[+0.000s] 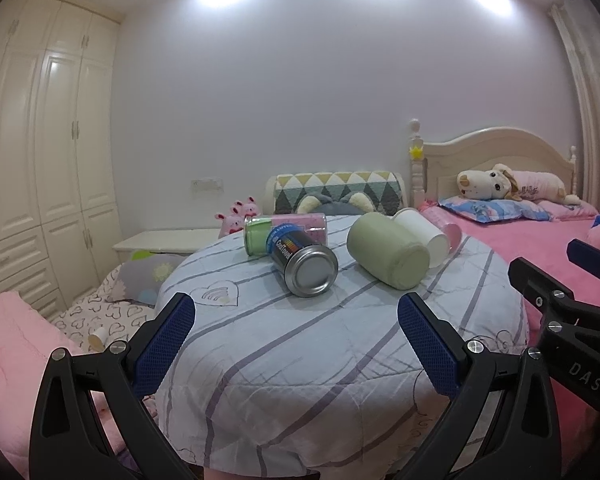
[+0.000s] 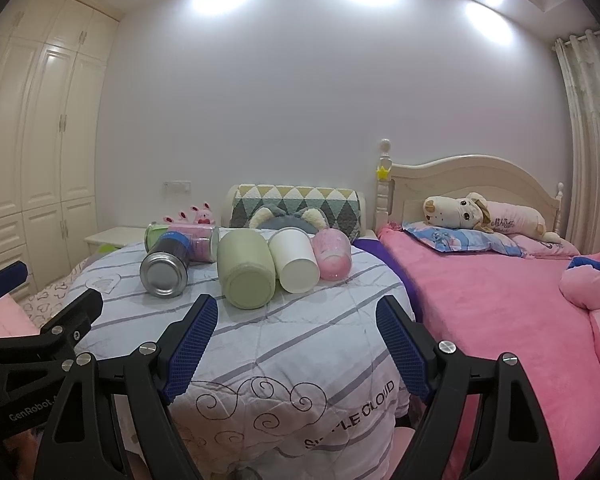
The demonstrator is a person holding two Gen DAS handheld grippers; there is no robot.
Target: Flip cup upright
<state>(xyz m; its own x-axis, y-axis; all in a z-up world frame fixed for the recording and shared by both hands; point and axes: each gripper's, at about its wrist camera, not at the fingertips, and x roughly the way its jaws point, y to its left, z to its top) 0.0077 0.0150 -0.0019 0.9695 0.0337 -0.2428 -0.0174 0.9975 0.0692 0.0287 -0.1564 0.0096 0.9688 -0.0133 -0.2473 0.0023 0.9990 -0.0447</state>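
Note:
Several cups and cans lie on their sides on a striped quilt (image 1: 300, 344) (image 2: 284, 340). A dark metal can (image 1: 304, 266) (image 2: 168, 268) lies with its base toward me, a clear jar with green and pink contents (image 1: 284, 230) (image 2: 188, 240) behind it. A pale green cup (image 1: 388, 254) (image 2: 246, 268), a white cup (image 1: 422, 238) (image 2: 294, 260) and a pink cup (image 1: 450, 234) (image 2: 332, 254) lie side by side. My left gripper (image 1: 296, 340) is open and empty, short of the can. My right gripper (image 2: 296, 344) is open and empty, short of the green and white cups.
A pink bed (image 2: 500, 320) with a plush dog (image 2: 472, 210) and pillows lies to the right. A cream wardrobe (image 1: 40, 160) fills the left wall, with a white nightstand (image 1: 168, 240) and pink bedding (image 1: 8, 352) below. The right gripper (image 1: 560, 312) shows in the left view.

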